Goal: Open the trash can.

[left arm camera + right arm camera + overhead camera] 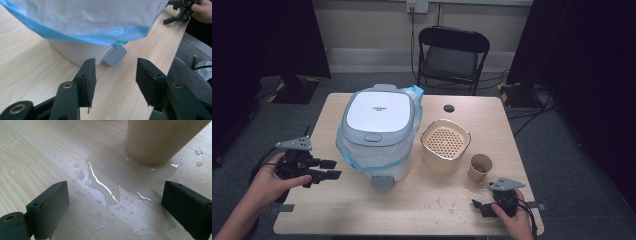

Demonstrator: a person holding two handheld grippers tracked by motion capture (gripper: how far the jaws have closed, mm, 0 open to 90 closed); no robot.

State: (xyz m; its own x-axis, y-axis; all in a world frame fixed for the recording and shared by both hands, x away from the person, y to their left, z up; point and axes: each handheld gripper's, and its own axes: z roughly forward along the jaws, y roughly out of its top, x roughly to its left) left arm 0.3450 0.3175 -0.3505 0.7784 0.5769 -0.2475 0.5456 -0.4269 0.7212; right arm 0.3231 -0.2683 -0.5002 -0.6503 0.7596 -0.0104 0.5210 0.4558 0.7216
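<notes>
A white bin with a grey lid [379, 117] and a blue-edged plastic liner [87, 20] stands mid-table, its grey pedal [115, 56] facing the near edge. My left gripper [333, 169] hovers left of the bin, held in a hand. In the left gripper view it [116, 67] points at the bin's base and pedal, open, with nothing between its jaws. My right gripper [479, 207] rests at the table's near right corner. In the right gripper view it [115, 195] stands wide open over a water puddle [112, 192], facing a paper cup [160, 140].
A beige tub with a perforated insert [445, 145] sits right of the bin, the paper cup [480, 167] beside it. Water drops [447, 202] spot the near table. A cable hole [449, 108] lies at the far side. A black folding chair [452, 55] stands beyond the table.
</notes>
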